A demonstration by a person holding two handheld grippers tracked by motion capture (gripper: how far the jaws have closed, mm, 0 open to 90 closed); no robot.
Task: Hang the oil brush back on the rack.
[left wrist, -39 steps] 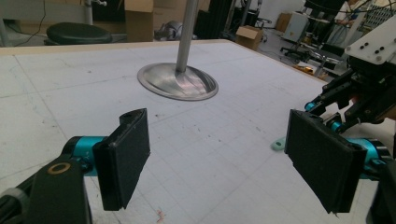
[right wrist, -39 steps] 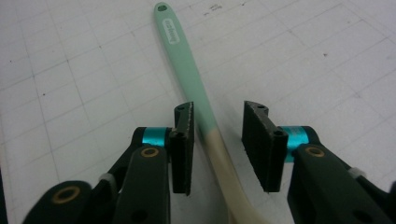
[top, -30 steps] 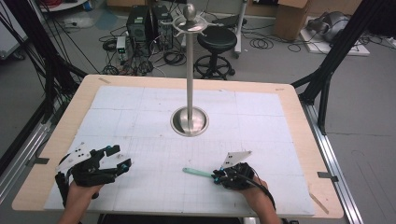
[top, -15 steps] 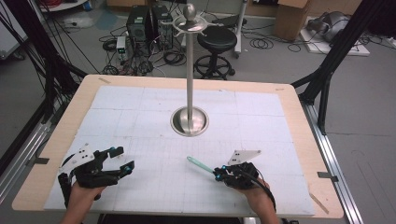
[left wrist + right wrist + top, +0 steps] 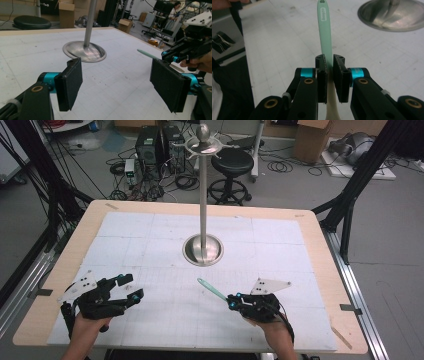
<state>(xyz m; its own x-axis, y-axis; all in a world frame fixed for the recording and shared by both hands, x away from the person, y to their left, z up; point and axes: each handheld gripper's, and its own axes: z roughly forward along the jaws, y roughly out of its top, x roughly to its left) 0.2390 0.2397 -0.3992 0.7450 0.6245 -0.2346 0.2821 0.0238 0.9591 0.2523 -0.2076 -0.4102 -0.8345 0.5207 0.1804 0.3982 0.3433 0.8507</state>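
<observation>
White gridded matting is covering the wooden table (image 5: 320, 245). Nearest the person, the right gripper (image 5: 232, 301) is pinching a mint-green utensil (image 5: 212, 290) near its middle, tip angled up off the mat toward the stand (image 5: 203, 215), probably so it can be hung there. The left gripper (image 5: 131, 287) is waiting beside it, jaws spread with nothing between them. Beyond the table, a stool (image 5: 230, 162) and cables are cluttering the floor.

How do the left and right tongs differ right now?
The left tongs stand wide open with nothing between the pads; the right tongs are shut on a green stick. The left tongs point toward the right tongs; the right ones aim at the stand. Both hover low over the table.
</observation>
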